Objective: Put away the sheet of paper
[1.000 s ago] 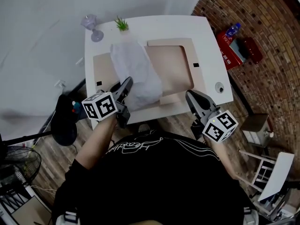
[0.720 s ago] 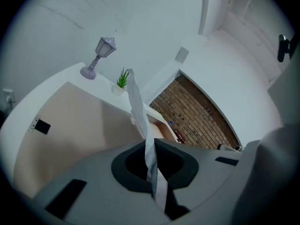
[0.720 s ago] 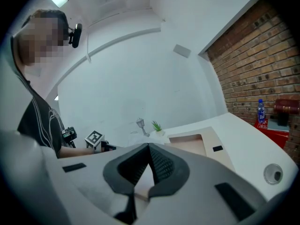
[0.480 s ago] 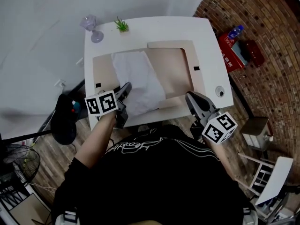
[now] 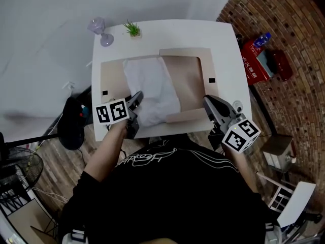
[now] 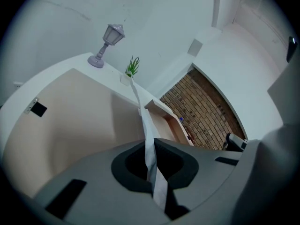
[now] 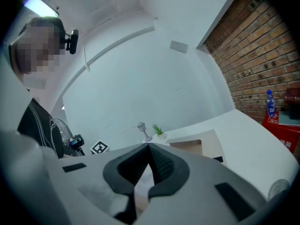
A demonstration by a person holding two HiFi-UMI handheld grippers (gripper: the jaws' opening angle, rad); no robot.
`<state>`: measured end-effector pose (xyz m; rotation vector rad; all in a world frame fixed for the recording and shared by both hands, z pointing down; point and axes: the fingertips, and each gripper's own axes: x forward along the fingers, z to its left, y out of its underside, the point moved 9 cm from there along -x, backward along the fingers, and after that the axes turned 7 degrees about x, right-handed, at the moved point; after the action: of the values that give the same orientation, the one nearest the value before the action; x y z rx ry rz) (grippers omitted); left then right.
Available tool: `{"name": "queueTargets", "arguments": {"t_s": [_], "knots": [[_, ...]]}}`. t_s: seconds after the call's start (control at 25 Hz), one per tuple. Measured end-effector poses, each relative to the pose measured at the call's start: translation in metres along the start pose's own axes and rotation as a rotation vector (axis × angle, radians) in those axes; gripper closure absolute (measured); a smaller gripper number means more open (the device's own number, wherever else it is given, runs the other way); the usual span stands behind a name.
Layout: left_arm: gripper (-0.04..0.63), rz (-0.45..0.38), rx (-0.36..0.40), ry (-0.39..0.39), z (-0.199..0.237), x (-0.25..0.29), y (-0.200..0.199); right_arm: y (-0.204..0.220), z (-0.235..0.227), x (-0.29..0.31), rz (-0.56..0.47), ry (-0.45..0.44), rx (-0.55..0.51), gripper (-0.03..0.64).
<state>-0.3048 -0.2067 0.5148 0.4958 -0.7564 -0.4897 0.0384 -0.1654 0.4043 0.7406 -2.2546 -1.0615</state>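
Note:
A white sheet of paper (image 5: 152, 88) lies over the left half of an open tan folder (image 5: 189, 75) on the white table (image 5: 226, 50). My left gripper (image 5: 138, 96) is shut on the sheet's near-left edge. In the left gripper view the paper (image 6: 140, 102) runs edge-on out from between the closed jaws (image 6: 151, 146). My right gripper (image 5: 207, 99) is at the right end of the folder's near flap (image 5: 185, 117), which stands slightly raised. Its jaws (image 7: 148, 146) meet at the tips. I cannot tell whether they pinch the flap.
A small lilac lamp ornament (image 5: 100, 28) and a potted plant (image 5: 133, 28) stand at the table's far edge. A round cable hole (image 5: 236, 105) is near the right corner. On the floor sit a red crate with a bottle (image 5: 259, 60), a black stool (image 5: 71, 128) and a fan (image 5: 18, 172).
The sheet, held up in an arch a second ago, has come down flatter onto the folder. My left gripper drew back a little toward the near edge. The near flap now looks raised.

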Motion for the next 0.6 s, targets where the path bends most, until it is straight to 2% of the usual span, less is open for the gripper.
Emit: {"name": "queueTargets", "arguments": {"t_s": [0.24,0.6], "knots": [[0.561,0.023,-0.009,-0.033,-0.009,0.019,0.004,-0.011,-0.012,-0.002,0.017,-0.046,0.013,0.614],[0.561,0.055,-0.028,-0.053,-0.018,0.047,0.006,-0.026,-0.030,-0.023,0.017,-0.037,0.005,0.614]]}}
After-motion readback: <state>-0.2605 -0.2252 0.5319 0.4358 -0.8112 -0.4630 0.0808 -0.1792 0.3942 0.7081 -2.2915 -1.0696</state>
